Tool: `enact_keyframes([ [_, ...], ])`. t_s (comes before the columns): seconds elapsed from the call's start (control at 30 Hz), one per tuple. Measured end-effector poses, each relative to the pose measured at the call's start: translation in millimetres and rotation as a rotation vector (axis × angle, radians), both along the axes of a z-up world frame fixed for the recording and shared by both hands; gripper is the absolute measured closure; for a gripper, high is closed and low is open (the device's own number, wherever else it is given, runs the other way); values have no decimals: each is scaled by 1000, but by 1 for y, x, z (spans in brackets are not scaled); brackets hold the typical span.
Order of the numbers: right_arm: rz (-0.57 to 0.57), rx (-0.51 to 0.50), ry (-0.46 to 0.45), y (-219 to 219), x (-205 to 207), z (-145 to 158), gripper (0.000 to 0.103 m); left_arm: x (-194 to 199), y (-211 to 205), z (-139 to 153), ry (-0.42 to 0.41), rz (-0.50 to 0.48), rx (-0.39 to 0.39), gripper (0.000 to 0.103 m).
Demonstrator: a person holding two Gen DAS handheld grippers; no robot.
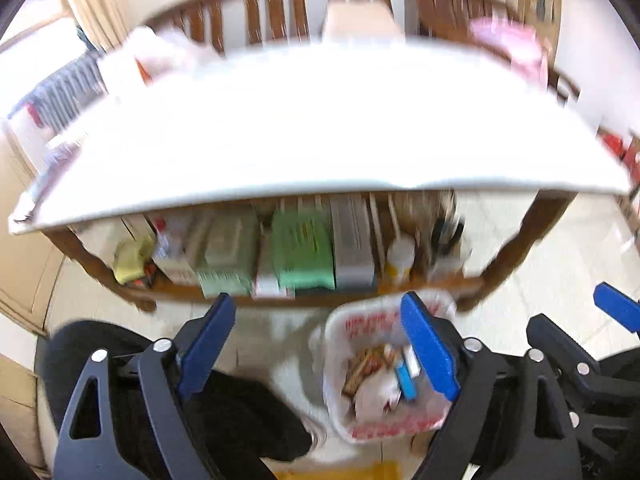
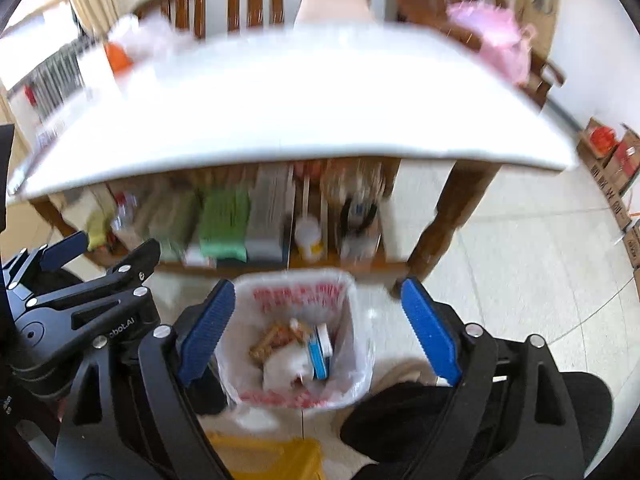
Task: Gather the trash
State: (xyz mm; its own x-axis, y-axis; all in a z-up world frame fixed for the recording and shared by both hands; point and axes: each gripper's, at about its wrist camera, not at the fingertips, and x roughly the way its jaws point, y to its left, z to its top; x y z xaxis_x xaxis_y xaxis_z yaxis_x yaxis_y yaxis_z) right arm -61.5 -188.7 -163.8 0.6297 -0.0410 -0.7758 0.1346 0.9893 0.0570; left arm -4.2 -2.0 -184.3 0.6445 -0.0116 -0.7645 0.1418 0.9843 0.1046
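Both frames motion-blurred. Left tongs (image 1: 328, 344) wide, empty; right tongs (image 2: 320, 330) wide, empty. Trash bin (image 2: 240, 360) lower centre, on floor before bench (image 2: 280, 100), already holding wrappers (image 2: 296, 352). Likely between drops. Next: find leftover trash on bench top, reach up.
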Motion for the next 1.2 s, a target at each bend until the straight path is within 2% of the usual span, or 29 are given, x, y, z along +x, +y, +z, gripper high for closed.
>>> enact_keyframes([
  [0.07, -22, -24, -82, 1, -12, 22, 13, -9, 3, 25, -72, 10, -11, 9],
  [0.17, -48, -78, -205, 5, -30, 57, 10, -22, 5, 56, -158, 22, -14, 8],
  [0.27, -65, -108, -283, 8, -44, 79, 8, -39, 6, 88, -260, 46, 4, 7],
  [0.37, -80, -128, -348, 11, -56, 97, 7, -53, 7, 111, -317, 76, 20, 7],
  [0.47, -98, -145, -408, 12, -69, 115, 7, -63, 11, 128, -352, 96, -3, 7],
  [0.7, -116, -182, -468, 18, -90, 137, 6, -80, 20, 153, -383, 99, -46, 7],
  [0.9, -117, -177, -485, 22, -100, 143, 6, -88, 27, 158, -374, 94, -85, 7],
  [1.2, -109, -184, -506, 28, -106, 151, 6, -93, 34, 164, -387, 103, -101, 7],
])
